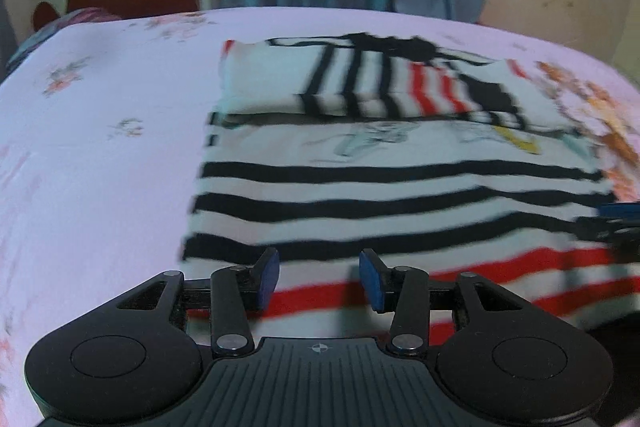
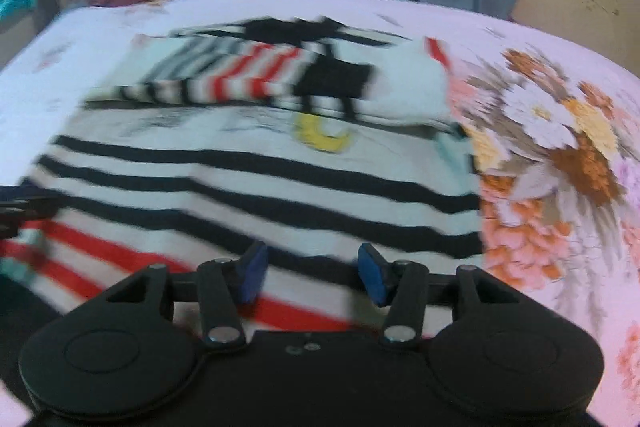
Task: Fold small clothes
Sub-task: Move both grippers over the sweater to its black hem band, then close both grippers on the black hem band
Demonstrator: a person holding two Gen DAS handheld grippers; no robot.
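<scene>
Striped shirt [image 1: 392, 195] lies spread on the floral bedsheet [image 1: 100, 147], its top part folded down over the printed chest. Both the left gripper [image 1: 319, 277] and right gripper [image 2: 312, 273] hover above its near hem with jaws apart, holding nothing; both views are blurred

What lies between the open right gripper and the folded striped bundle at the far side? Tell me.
Only the spread striped shirt lies between the right gripper and the folded bundle: black stripes, then its yellow moon print. The right wrist view shows it.
</scene>
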